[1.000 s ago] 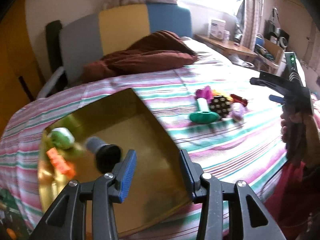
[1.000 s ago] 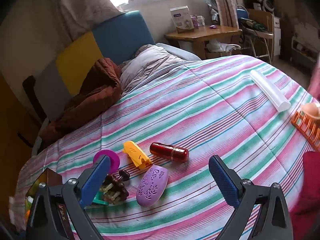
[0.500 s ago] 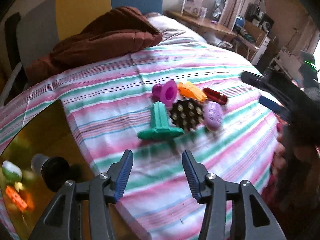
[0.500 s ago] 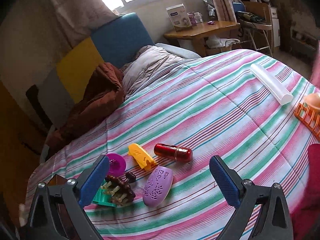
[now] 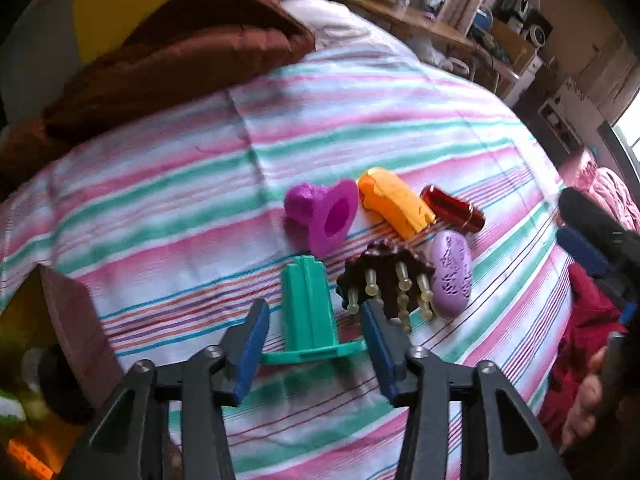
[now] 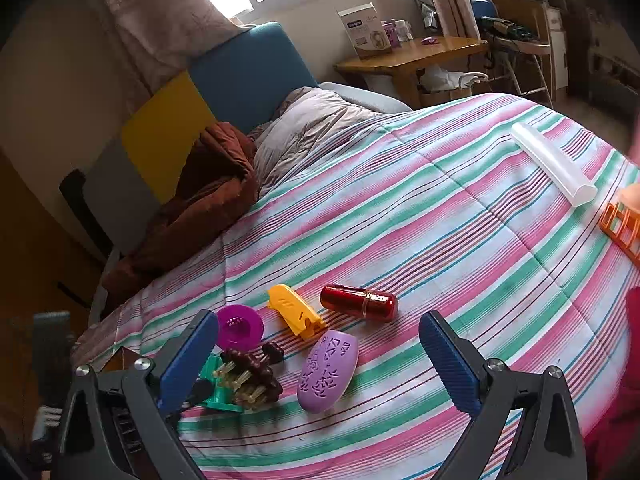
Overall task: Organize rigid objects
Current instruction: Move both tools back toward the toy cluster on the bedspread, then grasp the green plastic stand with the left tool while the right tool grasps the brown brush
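Since a second ago the left gripper (image 5: 314,354) has swung away from the gold-lined box (image 5: 68,320) and now hangs over the toys, its jaws closing with the green flanged piece (image 5: 308,312) between the blue pads; I can't see them pressing on it. The right gripper (image 6: 320,364) has stayed put, jaws spread wide and empty above the same cluster. All of it lies on a bed (image 6: 420,220) under a quilt striped pink, green and white. Six small things sit together near its edge: the green piece, a dark brown brush (image 5: 386,276) with pale bristles touching it, a purple oval case (image 5: 450,272) beside that, then a magenta cup (image 5: 324,216), an orange-yellow clip (image 5: 394,202) and a red capsule (image 5: 452,208). Farther across the quilt lie one clear tube (image 6: 552,162) and an orange rack (image 6: 624,228) at the frame's edge. Beyond are a brown blanket (image 6: 200,208), a yellow-and-blue headboard (image 6: 208,100), and a wooden table (image 6: 412,54) with a white carton (image 6: 364,32) whose print is too small to read.
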Demonstrator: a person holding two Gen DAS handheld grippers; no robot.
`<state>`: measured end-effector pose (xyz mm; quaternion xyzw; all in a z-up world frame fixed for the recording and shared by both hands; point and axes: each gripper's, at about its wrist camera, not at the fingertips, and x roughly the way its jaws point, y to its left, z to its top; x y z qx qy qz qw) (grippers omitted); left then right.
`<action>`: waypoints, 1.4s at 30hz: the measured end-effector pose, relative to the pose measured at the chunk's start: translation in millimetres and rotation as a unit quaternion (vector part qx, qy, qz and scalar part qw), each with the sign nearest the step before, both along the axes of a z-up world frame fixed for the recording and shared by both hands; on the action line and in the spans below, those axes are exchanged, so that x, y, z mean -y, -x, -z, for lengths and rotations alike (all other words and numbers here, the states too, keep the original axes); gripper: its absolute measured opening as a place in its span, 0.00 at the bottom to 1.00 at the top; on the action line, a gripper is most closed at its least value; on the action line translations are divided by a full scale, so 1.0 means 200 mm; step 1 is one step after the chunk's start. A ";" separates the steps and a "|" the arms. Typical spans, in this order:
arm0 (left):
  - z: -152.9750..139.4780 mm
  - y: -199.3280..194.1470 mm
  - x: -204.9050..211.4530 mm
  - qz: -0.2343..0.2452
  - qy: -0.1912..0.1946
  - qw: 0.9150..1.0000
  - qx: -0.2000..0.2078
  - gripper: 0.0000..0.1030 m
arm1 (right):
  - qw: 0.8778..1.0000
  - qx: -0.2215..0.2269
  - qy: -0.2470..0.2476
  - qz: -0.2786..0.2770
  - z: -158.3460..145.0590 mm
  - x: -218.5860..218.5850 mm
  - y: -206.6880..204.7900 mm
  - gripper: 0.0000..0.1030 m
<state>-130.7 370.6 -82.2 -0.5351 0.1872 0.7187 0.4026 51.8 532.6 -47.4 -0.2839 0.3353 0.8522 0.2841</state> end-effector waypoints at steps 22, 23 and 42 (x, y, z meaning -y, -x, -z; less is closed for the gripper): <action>0.04 -0.36 0.22 0.037 -0.005 0.999 0.013 0.34 | 0.998 0.033 0.043 -0.035 0.11 0.00 0.07 0.98; 0.04 -0.37 0.23 0.032 -0.007 0.999 0.014 0.34 | 0.997 0.033 0.052 -0.042 0.12 0.00 0.07 0.98; -0.01 -0.57 0.42 0.049 -0.036 0.997 0.042 0.53 | 0.991 0.040 0.106 -0.078 0.19 0.02 0.11 0.98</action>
